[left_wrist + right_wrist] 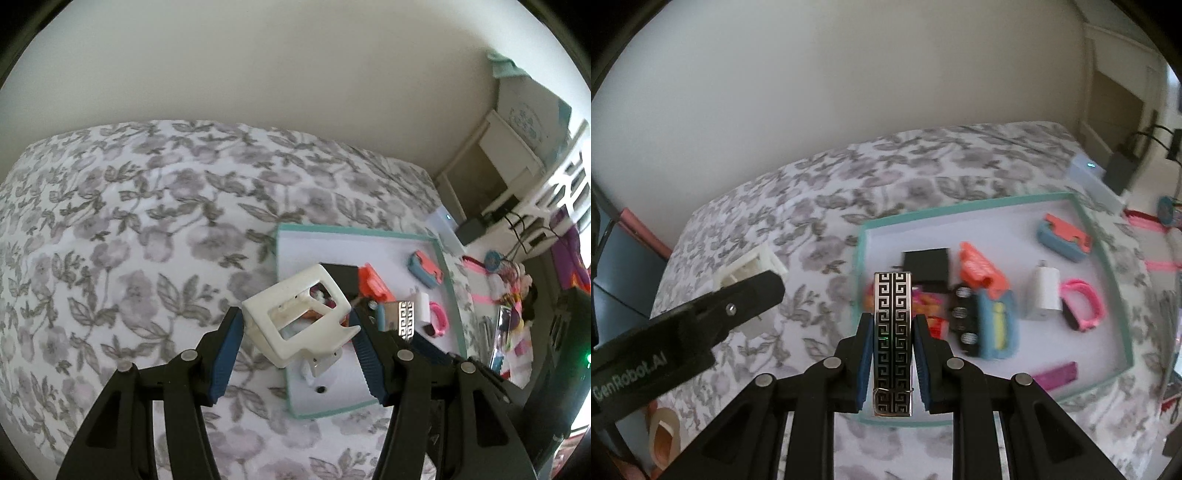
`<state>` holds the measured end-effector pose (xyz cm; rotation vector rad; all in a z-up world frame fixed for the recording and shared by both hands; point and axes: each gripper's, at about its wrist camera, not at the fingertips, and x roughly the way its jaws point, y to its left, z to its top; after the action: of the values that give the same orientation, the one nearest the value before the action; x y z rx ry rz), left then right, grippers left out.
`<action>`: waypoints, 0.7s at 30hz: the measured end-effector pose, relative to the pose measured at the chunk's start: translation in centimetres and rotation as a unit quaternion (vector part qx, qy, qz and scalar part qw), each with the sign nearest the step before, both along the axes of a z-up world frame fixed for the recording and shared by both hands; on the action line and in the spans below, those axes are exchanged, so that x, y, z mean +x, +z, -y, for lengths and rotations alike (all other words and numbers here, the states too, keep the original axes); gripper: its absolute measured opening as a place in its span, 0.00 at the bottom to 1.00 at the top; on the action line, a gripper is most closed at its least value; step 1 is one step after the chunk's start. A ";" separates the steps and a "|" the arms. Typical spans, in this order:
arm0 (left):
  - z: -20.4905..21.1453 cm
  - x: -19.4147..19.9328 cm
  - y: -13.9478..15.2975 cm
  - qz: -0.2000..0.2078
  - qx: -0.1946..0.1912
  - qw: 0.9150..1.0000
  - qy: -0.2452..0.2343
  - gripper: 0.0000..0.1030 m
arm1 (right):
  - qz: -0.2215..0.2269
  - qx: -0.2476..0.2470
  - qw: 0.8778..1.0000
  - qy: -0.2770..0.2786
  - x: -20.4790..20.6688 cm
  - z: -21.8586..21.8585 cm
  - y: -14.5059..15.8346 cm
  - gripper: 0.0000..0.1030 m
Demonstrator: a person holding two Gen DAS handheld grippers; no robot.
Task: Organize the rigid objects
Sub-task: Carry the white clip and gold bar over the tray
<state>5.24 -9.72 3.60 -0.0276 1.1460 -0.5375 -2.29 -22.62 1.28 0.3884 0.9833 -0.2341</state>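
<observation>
My left gripper [295, 325] is shut on a white plastic bracket [299, 317] and holds it above the near left corner of the teal-rimmed tray [354, 230]. The bracket also shows in the right wrist view [750, 267]. My right gripper [892, 325] is shut on a silver bar with a black key pattern [892, 339], held above the tray's [964, 206] near left edge. The bar also shows in the left wrist view [400, 319].
The tray lies on a floral bedspread [129, 240]. In it are a black box [927, 264], an orange piece [980, 271], a white charger [1043, 291], a pink band [1084, 304], blue-and-orange pieces [1063, 236] and a purple bar [1056, 374]. Clutter lies right of the bed.
</observation>
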 end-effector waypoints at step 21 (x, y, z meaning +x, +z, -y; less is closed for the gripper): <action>8.1 -3.1 -5.2 -0.029 0.036 0.996 -0.076 0.59 | -0.059 -0.017 0.993 -0.100 -3.4 8.9 -3.4 0.22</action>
<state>2.13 -17.83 -1.59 0.1080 1.2304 -0.6336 -5.70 -31.54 -2.07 0.4454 1.0563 -0.4587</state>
